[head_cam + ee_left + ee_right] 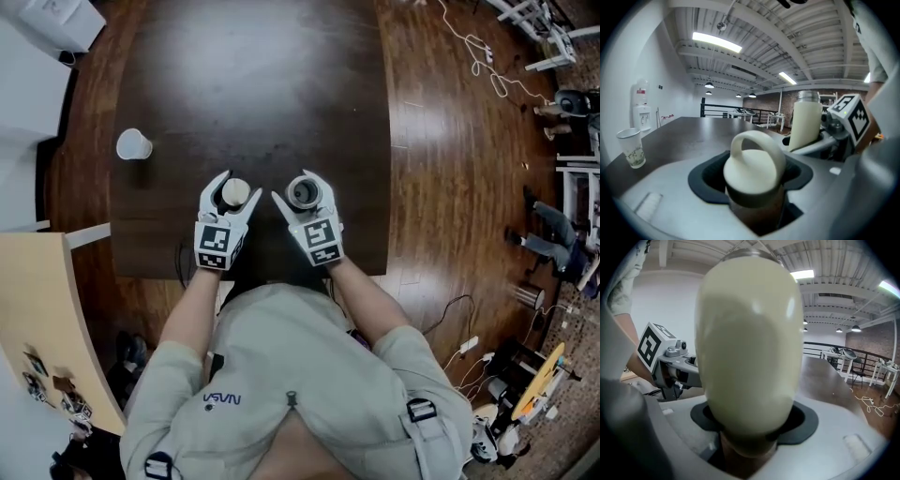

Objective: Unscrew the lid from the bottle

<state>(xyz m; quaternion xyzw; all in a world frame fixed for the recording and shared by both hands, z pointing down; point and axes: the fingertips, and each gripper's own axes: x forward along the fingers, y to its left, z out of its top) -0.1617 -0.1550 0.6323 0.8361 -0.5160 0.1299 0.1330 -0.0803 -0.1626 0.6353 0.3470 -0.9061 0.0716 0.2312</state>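
Left hand-held gripper [232,189]: clamped by its dark pads on the cream lid [752,168], just below the loop handle.
Lid attitude: top and loop faced up and tipped a little back toward the person; it was not on the bottle.
Right hand-held gripper [305,190]: clamped around the lower body of the cream bottle [747,348], which filled most of the right gripper view.
Bottle axis: roughly upright, with the open dark mouth toward the head camera and a bare metal neck at the top.
Key relation: in the head view the bottle lay at 3 o'clock from the left hand-held gripper, near but with a clear gap between them. The lid lay at 9 o'clock from the right one.
Nearer hand: each piece was already in its own hand-held gripper, so neither had to reach.
Task state: judged from the separated parts, the unscrewing looked done.
Outward: both hung over the near strip of the dark counter [253,84], at about 6 o'clock on its top. Whether either piece touched the surface could not be told.
Farther out: a white paper cup [133,144] stood at 10 o'clock from the left hand-held gripper, well apart.
Next move, as a guess: setting the pieces down needed only free counter beneath.
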